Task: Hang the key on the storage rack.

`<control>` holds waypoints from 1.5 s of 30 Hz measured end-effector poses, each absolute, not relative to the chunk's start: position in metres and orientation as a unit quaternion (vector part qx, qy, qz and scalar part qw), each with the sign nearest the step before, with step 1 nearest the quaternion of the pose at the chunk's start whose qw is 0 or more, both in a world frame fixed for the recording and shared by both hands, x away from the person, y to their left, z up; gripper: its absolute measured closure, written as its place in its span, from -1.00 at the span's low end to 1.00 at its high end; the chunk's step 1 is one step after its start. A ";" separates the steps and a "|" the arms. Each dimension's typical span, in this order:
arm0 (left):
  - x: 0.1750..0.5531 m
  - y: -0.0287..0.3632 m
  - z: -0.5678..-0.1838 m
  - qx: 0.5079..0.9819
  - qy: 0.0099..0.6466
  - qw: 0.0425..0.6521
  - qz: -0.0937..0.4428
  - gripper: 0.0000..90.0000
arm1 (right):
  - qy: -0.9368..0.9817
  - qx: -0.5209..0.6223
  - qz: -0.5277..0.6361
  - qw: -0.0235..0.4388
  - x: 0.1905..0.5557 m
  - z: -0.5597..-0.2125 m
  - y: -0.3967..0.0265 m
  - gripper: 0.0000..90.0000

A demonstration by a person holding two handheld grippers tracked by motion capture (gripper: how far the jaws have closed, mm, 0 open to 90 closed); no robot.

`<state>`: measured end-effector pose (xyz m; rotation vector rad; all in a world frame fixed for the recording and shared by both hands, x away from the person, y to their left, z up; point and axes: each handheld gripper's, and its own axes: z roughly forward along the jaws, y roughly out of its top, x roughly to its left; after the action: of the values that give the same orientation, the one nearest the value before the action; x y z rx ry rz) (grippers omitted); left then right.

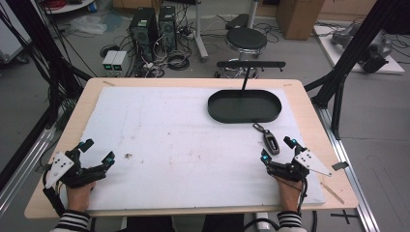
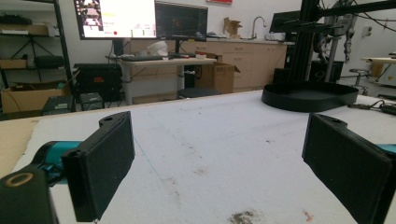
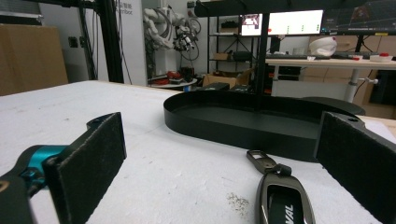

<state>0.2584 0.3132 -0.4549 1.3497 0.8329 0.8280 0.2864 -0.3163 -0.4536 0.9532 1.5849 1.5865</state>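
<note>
Tray (image 1: 244,107): black, oval, shallow-walled, smooth finish; it stood at about 1 o'clock on the white mat (image 1: 169,145) and held nothing. A thin black post rose at its far rim to a flat crossbar.

Car key fob (image 1: 270,142): dark, glossy, elongated, with a metal loop at its far end; it lay flat on the mat just beyond the tray's near wall, at about 3 o'clock, apart from the tray. In the right gripper view the fob (image 3: 285,200) sat between the jaws' lines, untouched.

Right gripper (image 1: 279,149): rested low at about 4 o'clock, hand behind it, striped cuff at the table edge; jaws spread wide, released, grasping nothing, the fob just ahead of its tips.

Left gripper (image 1: 99,151): rested at about 8 o'clock, angled inward; jaws likewise spread, empty.

Jaw pads: black, flat, rectangular, coarse-textured, on teal mounts.

Mat: white, foam-like, scuffed, with a small dark smudge (image 1: 128,155) near the left gripper. Table (image 1: 309,104): pale wood, rounded corners.
</note>
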 end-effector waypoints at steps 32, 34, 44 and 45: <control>0.257 0.312 -0.455 0.590 0.358 0.624 0.367 -0.79 | 0.655 0.390 0.563 0.319 0.307 -0.421 -0.317 -0.98; 0.258 0.312 -0.455 0.590 0.358 0.624 0.367 -0.79 | 0.673 0.393 0.540 0.317 0.314 -0.410 -0.317 -0.99; 0.257 0.312 -0.455 0.590 0.358 0.624 0.368 -0.79 | 0.720 0.415 0.479 0.281 0.340 -0.381 -0.317 -1.00; 0.258 0.312 -0.455 0.590 0.358 0.624 0.368 -0.79 | 0.729 0.424 0.466 0.267 0.346 -0.378 -0.316 -1.00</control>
<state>0.2575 0.3122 -0.4549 1.3539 0.8217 0.8443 0.3461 -0.3156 -0.3776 1.1458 1.9683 1.2584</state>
